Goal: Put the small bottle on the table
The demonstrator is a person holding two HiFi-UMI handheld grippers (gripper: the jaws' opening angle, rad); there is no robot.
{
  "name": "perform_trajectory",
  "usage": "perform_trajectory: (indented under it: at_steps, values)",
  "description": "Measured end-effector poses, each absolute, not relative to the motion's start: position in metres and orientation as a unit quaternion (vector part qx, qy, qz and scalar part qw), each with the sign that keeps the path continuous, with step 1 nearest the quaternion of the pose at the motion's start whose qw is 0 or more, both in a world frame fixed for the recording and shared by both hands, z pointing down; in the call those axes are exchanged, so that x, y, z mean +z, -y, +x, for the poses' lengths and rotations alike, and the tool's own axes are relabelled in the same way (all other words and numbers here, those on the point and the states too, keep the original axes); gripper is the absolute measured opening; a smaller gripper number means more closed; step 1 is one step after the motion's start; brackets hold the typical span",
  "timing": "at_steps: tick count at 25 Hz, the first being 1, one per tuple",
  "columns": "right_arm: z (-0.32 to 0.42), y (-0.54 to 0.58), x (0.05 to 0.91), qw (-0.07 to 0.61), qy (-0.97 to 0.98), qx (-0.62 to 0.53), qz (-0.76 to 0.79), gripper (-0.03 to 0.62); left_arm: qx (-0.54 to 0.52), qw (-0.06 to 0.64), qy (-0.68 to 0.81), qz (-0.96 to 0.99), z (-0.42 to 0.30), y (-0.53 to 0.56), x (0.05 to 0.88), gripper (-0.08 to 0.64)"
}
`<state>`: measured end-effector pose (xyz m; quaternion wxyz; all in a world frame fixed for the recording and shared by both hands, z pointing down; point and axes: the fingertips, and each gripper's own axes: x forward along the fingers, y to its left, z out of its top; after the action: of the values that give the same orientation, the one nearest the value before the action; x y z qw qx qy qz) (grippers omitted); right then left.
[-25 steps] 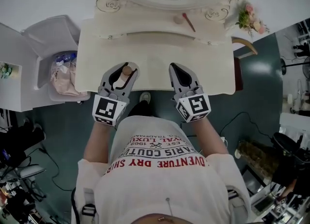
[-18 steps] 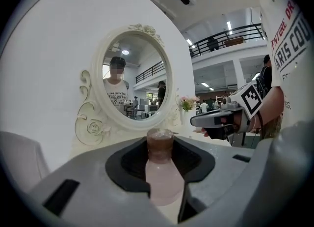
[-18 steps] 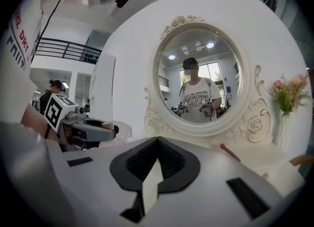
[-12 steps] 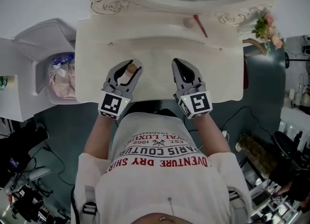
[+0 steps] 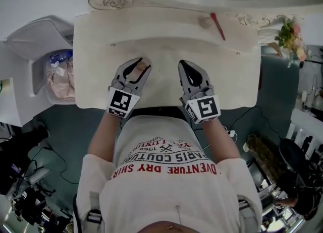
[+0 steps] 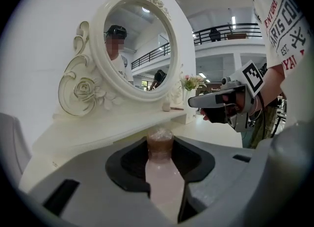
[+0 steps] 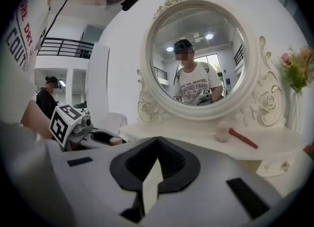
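A cream dressing table (image 5: 101, 83) with carved scrolls stands against a white wall. One small bottle (image 5: 137, 69), pale pink with a brownish cap, is clamped in the left gripper (image 5: 141, 64) above the tabletop's front-left part. The right gripper (image 5: 183, 66), the second of two, is closed and empty. Only the gripper views show the face of the oval mirror (image 7: 198, 56). Only the head view shows the white bin (image 5: 36, 75).

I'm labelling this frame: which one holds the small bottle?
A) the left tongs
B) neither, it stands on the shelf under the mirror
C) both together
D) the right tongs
A: the small bottle sits clamped between the left tongs, while the right tongs are shut with nothing in them.
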<state>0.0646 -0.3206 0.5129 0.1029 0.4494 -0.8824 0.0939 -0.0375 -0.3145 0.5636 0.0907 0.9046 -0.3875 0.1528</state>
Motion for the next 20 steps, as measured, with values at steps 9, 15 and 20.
perform_trajectory:
  at_steps: [9,15,20]
  values:
    - [0.059,0.330,0.531,0.110,0.883,0.106,0.444,-0.002,0.163,0.097,0.387,0.902,-0.038,0.330,0.585,0.144]
    - [0.063,0.333,0.537,0.120,0.878,0.112,0.449,-0.002,0.173,0.104,0.384,0.901,-0.037,0.331,0.596,0.144]
    - [0.065,0.335,0.539,0.124,0.875,0.114,0.454,-0.002,0.173,0.097,0.382,0.903,-0.036,0.332,0.598,0.144]
